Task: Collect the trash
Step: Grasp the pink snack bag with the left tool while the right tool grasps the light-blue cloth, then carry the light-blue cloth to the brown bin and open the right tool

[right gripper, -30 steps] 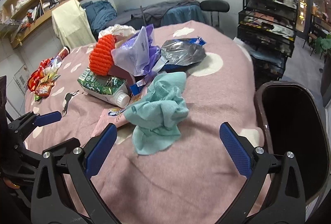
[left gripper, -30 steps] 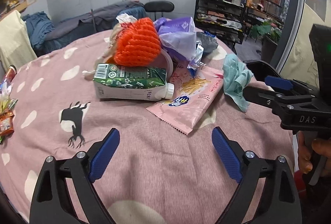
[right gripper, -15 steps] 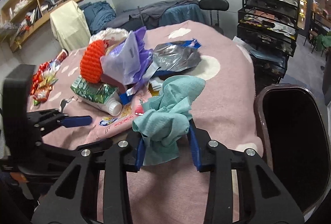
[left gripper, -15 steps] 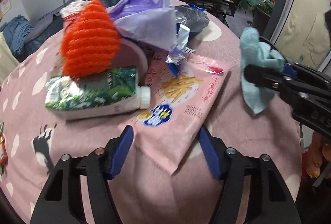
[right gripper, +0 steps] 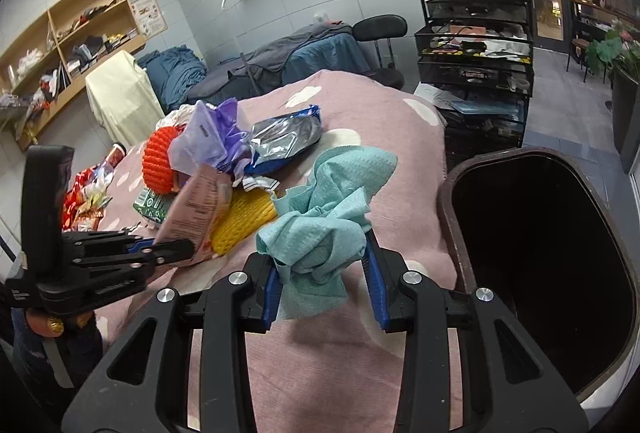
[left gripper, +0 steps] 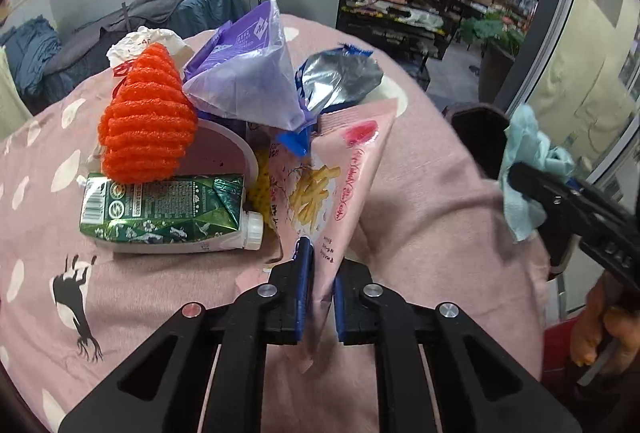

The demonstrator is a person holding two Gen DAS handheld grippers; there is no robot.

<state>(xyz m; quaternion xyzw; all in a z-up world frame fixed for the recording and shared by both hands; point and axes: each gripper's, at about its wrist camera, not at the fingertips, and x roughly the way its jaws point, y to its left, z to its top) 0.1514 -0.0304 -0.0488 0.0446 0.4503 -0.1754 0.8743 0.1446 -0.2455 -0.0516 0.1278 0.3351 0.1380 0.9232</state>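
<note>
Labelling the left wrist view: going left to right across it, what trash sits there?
Green carton → orange foam net → purple plastic bag → pink snack bag → teal cloth.

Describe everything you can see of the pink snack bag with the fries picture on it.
The pink snack bag is a flat, glossy plastic packet printed with yellow fries, a red patch and dark lettering. The left gripper, whose jaws have just been closing, is shut on its near edge, folding it into a tilted tent shape with the near end raised off the pink tablecloth. Its far end lies against the pile, by the purple plastic bag and the yellow foam net. Whether it is empty cannot be told.
</note>
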